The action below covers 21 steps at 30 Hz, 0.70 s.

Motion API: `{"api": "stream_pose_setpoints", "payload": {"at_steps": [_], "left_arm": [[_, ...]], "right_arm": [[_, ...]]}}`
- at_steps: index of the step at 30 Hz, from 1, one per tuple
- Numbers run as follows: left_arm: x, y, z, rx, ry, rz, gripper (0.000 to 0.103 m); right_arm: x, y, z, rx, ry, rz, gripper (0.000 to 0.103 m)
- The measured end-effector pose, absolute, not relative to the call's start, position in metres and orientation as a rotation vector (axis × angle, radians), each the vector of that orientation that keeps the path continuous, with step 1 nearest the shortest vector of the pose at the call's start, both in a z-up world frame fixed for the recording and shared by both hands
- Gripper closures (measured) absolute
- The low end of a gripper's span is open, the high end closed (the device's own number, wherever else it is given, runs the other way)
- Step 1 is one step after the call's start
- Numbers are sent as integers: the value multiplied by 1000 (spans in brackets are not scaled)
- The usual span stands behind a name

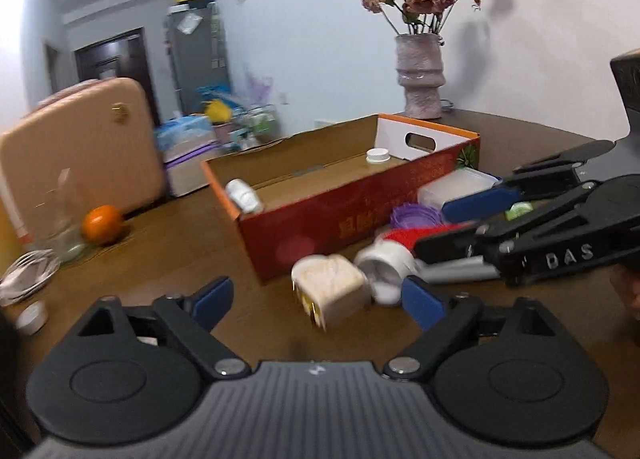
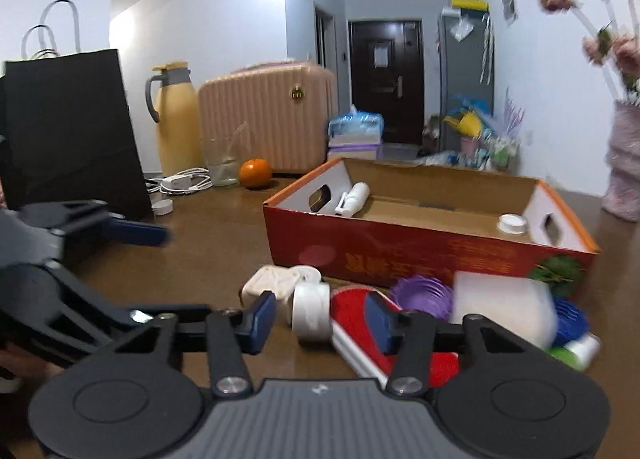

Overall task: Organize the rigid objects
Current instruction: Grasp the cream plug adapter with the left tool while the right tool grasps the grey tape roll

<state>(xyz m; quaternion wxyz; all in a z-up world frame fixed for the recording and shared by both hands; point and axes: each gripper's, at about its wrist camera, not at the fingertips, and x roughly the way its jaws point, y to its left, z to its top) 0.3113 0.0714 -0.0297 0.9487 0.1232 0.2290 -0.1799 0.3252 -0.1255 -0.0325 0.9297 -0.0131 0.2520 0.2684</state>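
Observation:
A red cardboard box [image 1: 320, 219] [image 2: 420, 255] lies open on the brown table and holds a white bottle [image 1: 242, 195] [image 2: 354, 198] and a white cap [image 1: 377, 156] [image 2: 511, 223]. In front of it lie a cream plug adapter [image 1: 330, 289] [image 2: 272, 283], a white round jar [image 1: 384, 263] [image 2: 310, 313], a red and white brush [image 2: 360, 319], purple lids [image 1: 414, 215] [image 2: 424, 295] and a clear plastic tub [image 1: 456, 183] [image 2: 502, 305]. My left gripper [image 1: 318, 299] is open around the adapter, not touching it. My right gripper [image 2: 322, 317] [image 1: 460, 225] is open over the jar and brush.
An orange [image 1: 102, 225] [image 2: 255, 173], a glass [image 2: 224, 163], white cables [image 2: 180, 183] and a small white disc [image 2: 162, 206] lie at the table's far side. A black paper bag [image 2: 68, 131] and a flower vase [image 1: 420, 75] also stand on the table.

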Motion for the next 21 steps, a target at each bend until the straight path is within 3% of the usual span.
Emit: {"api": "stream_pose_setpoints", "payload": {"at_steps": [3, 7, 8, 9, 10, 21], "left_arm": [[341, 75, -41, 262, 463, -447, 18], [364, 79, -56, 261, 490, -601, 20], [367, 78, -58, 263, 501, -612, 24], [368, 79, -60, 255, 510, -625, 39], [369, 80, -61, 245, 524, -634, 46], [272, 72, -49, 174, 590, -203, 47]], "right_arm": [[345, -119, -36, -5, 538, 544, 58], [357, -125, -45, 50, 567, 547, 60], [358, -126, -47, 64, 576, 562, 62], [359, -127, -49, 66, 581, 569, 62], [359, -126, -50, 60, 587, 572, 62], [332, -99, -48, -80, 557, 580, 80]]}}
